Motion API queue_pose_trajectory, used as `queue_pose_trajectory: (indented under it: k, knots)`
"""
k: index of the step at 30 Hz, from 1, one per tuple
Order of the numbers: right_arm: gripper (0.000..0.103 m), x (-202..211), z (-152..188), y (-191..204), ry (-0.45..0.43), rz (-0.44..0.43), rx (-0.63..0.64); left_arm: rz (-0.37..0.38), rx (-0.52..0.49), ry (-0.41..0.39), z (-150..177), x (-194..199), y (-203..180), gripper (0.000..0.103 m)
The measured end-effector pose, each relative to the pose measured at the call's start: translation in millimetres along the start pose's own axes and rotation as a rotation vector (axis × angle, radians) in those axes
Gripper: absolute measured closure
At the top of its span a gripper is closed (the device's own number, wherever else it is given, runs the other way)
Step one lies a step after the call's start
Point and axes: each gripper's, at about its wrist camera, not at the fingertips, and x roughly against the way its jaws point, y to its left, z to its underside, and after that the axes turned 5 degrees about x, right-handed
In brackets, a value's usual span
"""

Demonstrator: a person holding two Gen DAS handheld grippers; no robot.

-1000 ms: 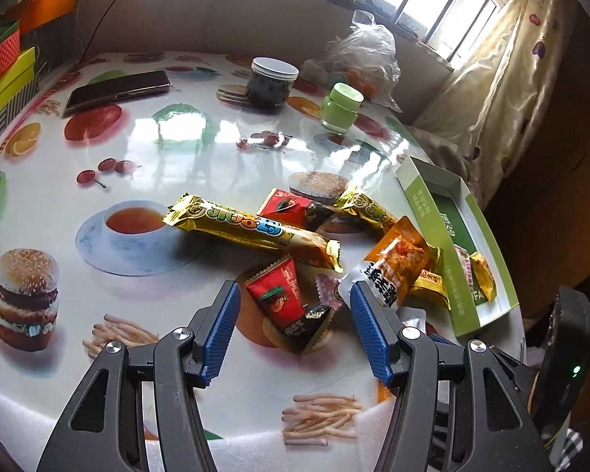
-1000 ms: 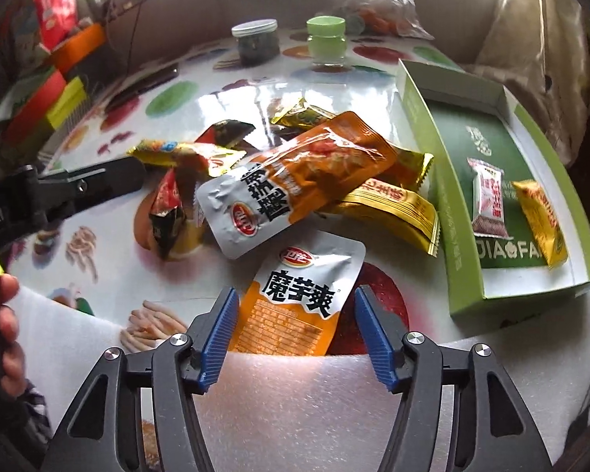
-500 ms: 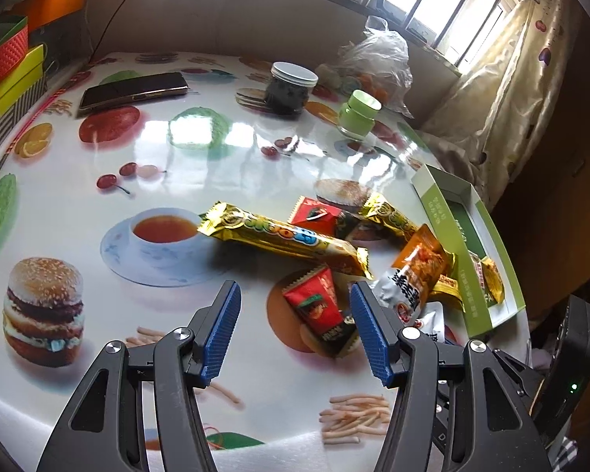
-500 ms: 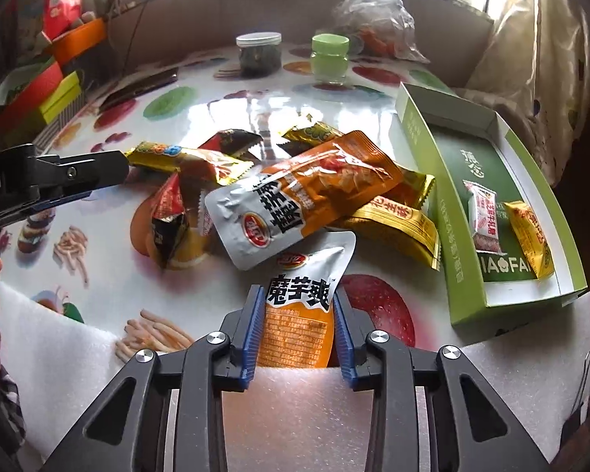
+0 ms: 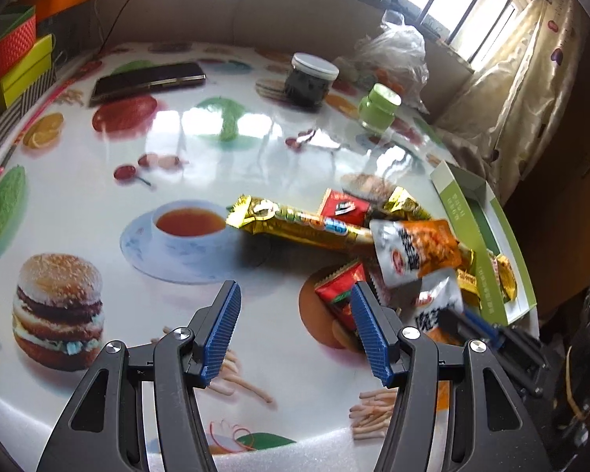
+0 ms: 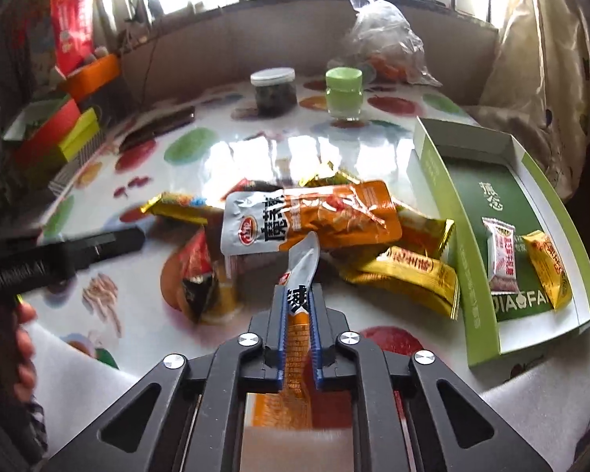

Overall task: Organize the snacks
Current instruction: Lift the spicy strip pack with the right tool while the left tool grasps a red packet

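The right hand-held gripper (image 6: 298, 316) is clamped on a pouch (image 6: 299, 275) that stands on edge between its jaws. Just ahead of it a heap of snack packets (image 6: 314, 220) lies on the counter (image 6: 255, 149). To its right sits an open box (image 6: 444, 196) with two small packets (image 6: 500, 259) inside. Far ahead stand two jars (image 6: 273, 90), side by side, with a bag (image 6: 381, 39) behind them. To its left the left hand-held gripper (image 5: 295, 328) hangs over the counter.

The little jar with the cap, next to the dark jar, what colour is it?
Light green, cap and all. The little jar shows best in the right wrist view, beside the dark jar.
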Motion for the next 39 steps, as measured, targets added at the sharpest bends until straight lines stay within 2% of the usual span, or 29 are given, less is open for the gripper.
queue_pose_trajectory:
  k: [6,11,18,21,28,29,33,37,39]
  knots:
    - [0.096,4,0,-8,-0.038,-0.057,-0.027,0.023,0.016,0.041,4,-11,-8,0.044]
    - [0.096,8,-3,-16,-0.079,-0.103,-0.059,0.012,0.029,0.074,5,-24,-17,0.044]
    - [0.096,7,-10,-29,-0.1,-0.157,-0.131,-0.034,0.046,0.078,4,-31,-25,0.044]
    - [0.096,9,-13,-33,-0.115,-0.171,-0.157,-0.041,0.039,0.082,2,-35,-28,0.044]
    - [0.097,13,-13,-42,-0.134,-0.182,-0.181,-0.109,0.0,0.065,5,-39,-40,0.044]
    - [0.097,15,-13,-44,-0.138,-0.182,-0.187,-0.114,0.002,0.064,5,-39,-40,0.045]
    - [0.097,21,-11,-54,-0.155,-0.18,-0.213,-0.124,-0.02,0.054,6,-42,-47,0.063]
    - [0.097,27,-12,-61,-0.17,-0.176,-0.225,-0.14,-0.03,0.05,6,-44,-50,0.068]
    - [0.097,28,-11,-63,-0.17,-0.173,-0.226,-0.137,-0.029,0.048,5,-45,-50,0.074]
